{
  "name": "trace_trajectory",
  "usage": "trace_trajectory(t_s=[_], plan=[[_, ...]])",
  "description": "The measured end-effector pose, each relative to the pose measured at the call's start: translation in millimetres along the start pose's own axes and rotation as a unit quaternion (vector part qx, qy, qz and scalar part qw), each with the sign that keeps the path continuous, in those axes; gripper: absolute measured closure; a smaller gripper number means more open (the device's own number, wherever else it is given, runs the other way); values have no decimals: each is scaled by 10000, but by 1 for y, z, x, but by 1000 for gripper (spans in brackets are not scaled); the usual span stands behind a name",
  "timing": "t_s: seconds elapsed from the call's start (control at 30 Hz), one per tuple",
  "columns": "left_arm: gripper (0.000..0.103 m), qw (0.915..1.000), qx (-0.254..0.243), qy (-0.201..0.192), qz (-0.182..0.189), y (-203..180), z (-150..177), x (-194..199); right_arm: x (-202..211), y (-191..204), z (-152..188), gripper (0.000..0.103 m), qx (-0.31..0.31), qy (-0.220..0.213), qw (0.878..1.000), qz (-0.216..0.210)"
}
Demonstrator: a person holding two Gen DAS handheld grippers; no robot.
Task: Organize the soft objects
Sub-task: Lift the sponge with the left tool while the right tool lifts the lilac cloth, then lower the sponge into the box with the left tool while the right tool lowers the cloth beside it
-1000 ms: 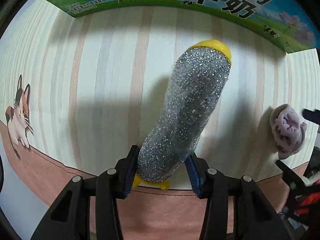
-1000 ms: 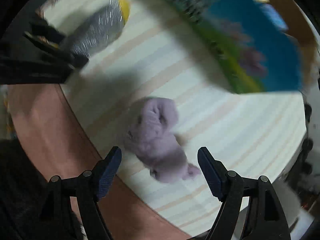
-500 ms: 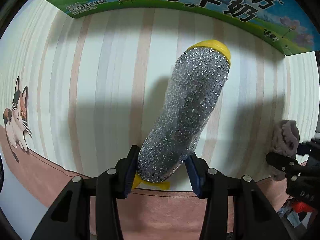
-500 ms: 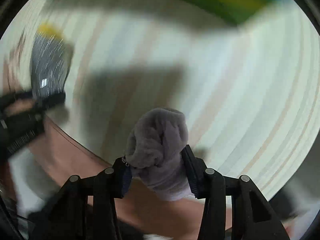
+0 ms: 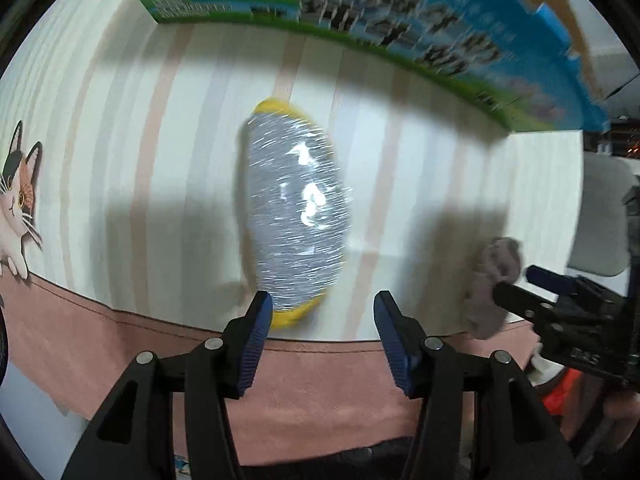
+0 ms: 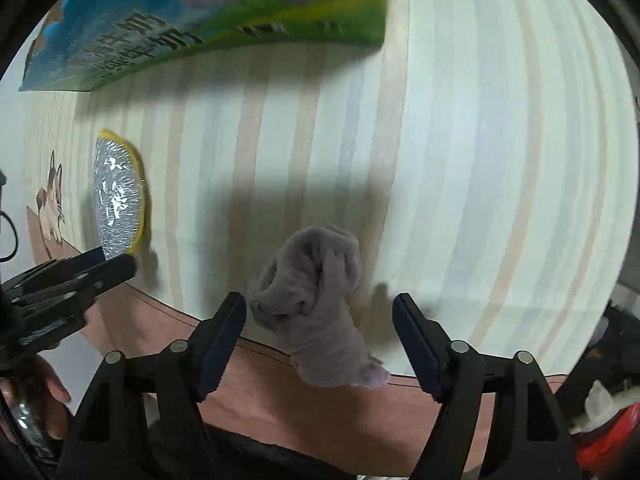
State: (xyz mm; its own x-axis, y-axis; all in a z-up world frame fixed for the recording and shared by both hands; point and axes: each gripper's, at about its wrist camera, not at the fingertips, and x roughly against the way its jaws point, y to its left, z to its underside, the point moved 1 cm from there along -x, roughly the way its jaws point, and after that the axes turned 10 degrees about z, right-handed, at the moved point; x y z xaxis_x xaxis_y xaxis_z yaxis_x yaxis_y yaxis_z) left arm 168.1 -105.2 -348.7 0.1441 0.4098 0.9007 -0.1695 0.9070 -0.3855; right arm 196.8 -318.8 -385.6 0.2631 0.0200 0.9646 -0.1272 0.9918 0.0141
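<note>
Soft things lie on the striped worktop [image 5: 168,168], in front of a printed carton [image 5: 400,20] along its far edge. Largest is the silver-and-yellow scouring sponge [image 5: 298,216]: long axis running near to far, near end just past the left gripper [image 5: 322,334], whose jaws are opening and no longer press it. Smaller, to the right, the crumpled mauve cloth [image 6: 320,300] sits at the worktop's near edge between the right gripper [image 6: 320,336] jaws, which are opening, clear of it.
</note>
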Motion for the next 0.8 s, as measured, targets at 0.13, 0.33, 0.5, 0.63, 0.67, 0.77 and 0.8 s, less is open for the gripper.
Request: trace_trajectory(t_s=[0.13,0.33,0.5,0.63,0.67,0.77,0.8], plan=[[38,10000,24,8,-59,-2,-13,2,10,0,-11,24,-11,5,10000,-62],[38,9977,34,274,-626,6,-37,-30,-3,7,-2,24,158,151,9997,-115],[56,9957,-179,50,-909,6,-37,-34,-18,25,-3,25,321,157,9993,92],[60,9964,-219,-52,-819,-3,-35,-22,-28,30,0,66,115,147,9997,171],[60,9963,-250,-97,-817,-7,-34,-17,-27,30,0,66,35,156,9999,58],[60,9969,-356,-297,-631,-23,-28,12,-4,28,1,66,-174,84,9993,-335],[60,9969,-410,-370,-553,-27,-28,25,8,29,3,66,-257,30,9982,-544]])
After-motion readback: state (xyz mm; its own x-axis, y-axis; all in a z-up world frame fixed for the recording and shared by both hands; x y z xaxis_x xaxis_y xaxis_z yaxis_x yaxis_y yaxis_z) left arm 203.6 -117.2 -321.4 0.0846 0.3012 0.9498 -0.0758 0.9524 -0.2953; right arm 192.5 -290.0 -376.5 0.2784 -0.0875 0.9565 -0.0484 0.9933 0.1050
